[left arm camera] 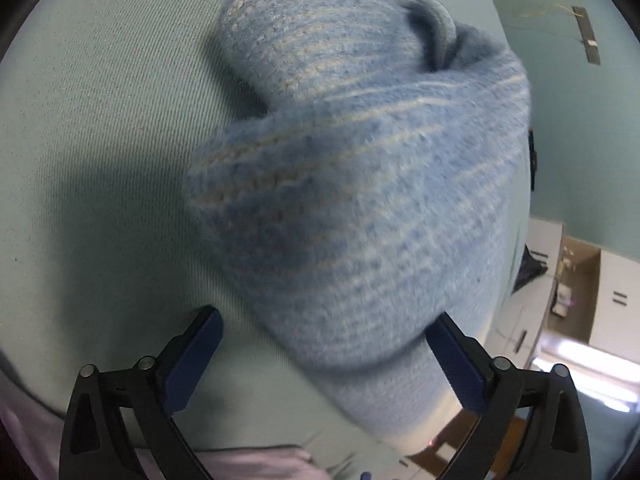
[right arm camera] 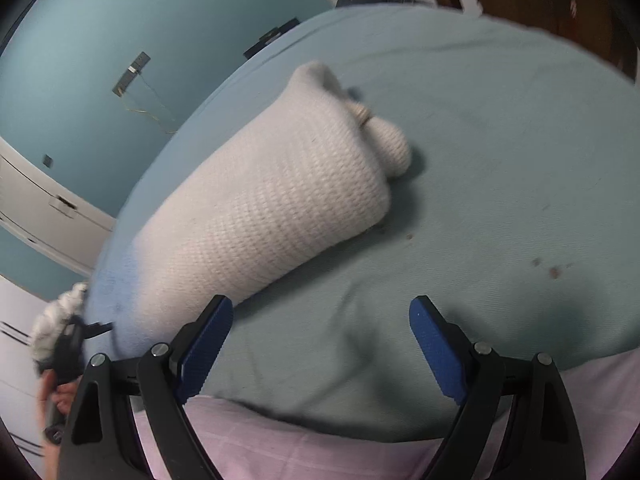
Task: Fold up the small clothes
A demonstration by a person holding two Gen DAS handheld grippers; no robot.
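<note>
Two wrist views over a counter covered w/ a pale green cloth; a pink-lilac sheet shows along the near edge. Left wrist view: a fuzzy light-blue knit garment w/ faint cream stripes fills most of the frame, bunched and twisted, lying on the green cloth. Left tongs are spread wide, blue pads apart; the garment's lower end sits between them, its edge against the right pad, while the left pad stands clear of it over bare cloth. The pads aren't pinching it. The picture is soft w/ blur, so the exact contact at the right pad is hard to judge. Right wrist view: the same garment shows its cream-white textured side, a long roll running diagonally from near the left finger up toward the counter's far side, w/ a small rounded knit end poking out at the upper right. Right tongs are spread wide over bare green cloth, nothing between the pads; the left pad sits just beside the garment's near end. At the far left edge, a person's hand grips the dark handle of the other tool. Bkgd: teal wall, white cabinets.
</note>
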